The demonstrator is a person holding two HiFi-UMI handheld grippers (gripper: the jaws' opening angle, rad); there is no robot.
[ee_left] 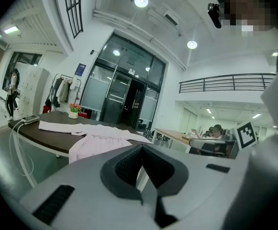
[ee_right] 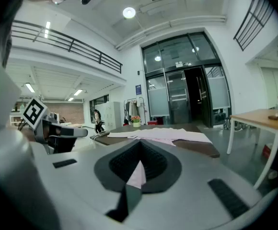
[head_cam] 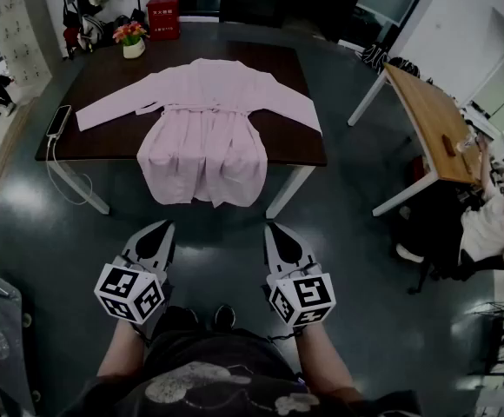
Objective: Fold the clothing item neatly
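Note:
A pale pink robe lies spread on the dark table, sleeves out to both sides, its lower part hanging over the near edge. It shows too in the left gripper view as the robe and in the right gripper view as the robe. My left gripper and right gripper hover side by side over the floor, well short of the table, both shut and empty. In their own views the left gripper and right gripper have jaws closed together.
A phone on a cable lies at the table's left end. A flower pot and a red box stand at the back. A wooden desk with a seated person is to the right.

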